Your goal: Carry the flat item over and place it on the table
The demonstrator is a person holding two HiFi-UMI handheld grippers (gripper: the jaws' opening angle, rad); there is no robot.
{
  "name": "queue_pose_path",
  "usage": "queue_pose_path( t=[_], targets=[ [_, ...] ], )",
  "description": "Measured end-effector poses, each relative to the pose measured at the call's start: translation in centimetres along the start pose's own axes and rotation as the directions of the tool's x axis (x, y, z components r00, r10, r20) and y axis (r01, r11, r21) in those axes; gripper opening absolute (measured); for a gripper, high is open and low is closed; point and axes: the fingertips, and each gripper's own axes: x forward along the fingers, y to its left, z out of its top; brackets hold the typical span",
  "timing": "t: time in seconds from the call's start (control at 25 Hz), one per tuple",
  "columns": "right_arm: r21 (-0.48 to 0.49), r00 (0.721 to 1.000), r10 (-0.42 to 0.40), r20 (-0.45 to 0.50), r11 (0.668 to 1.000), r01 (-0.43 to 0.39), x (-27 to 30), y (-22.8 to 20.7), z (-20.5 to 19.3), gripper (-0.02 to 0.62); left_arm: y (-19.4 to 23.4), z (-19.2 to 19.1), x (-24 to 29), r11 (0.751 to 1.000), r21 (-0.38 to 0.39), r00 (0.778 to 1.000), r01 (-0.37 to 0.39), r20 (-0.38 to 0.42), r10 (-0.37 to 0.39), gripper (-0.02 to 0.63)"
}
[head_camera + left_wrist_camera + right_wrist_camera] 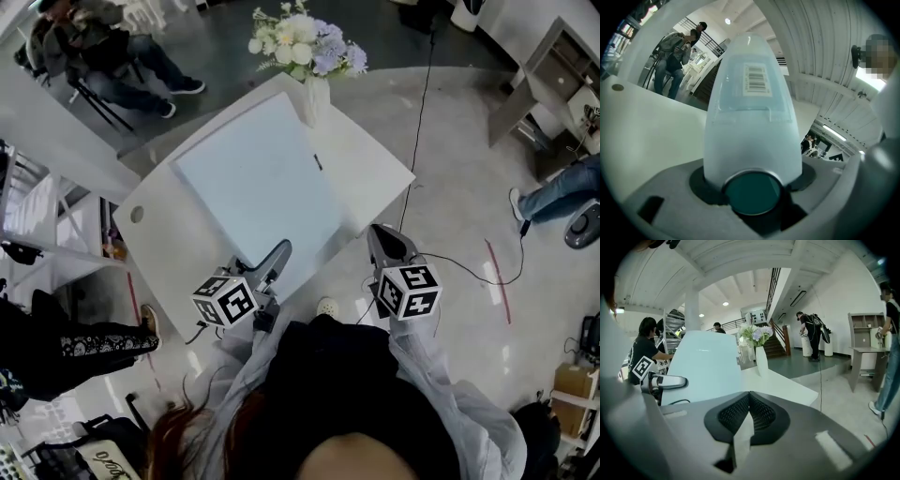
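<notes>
The board (258, 187), flat and pale blue, hangs over the white table (370, 159). Its long axis runs away from the person, and its far corner sits just beside the vase of flowers (314, 94). From the right gripper view its near end looks raised off the tabletop, so I'd say it isn't set down yet. The board stretches straight ahead of both claws, so the coming move is down, not forward. The left gripper (277, 255) is pinching the near edge, the board running out between its jaws. The right gripper (382, 239) is at the near right corner, pads pressed together on a thin pale sliver, apparently the board's edge.
</notes>
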Motion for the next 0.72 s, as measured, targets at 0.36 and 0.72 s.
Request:
queue_pose_path(
  t=[0.36, 0.72],
  targets=[
    [0.015, 0.999, 0.041, 0.003, 0.999, -0.041, 1.3, -0.7, 0.2, 0.009, -0.2, -0.5, 1.3, 0.987, -0.148, 0.996, 0.062, -0.054, -0.071, 0.301],
    [0.032, 0.999, 0.048, -0.026, 0.998, -0.047, 2.8, -1.5, -0.1, 0.009, 1.2, -1.4, 3.9, 0.936, -0.338, 0.978, 0.096, -0.14, -0.151, 0.302]
  ],
)
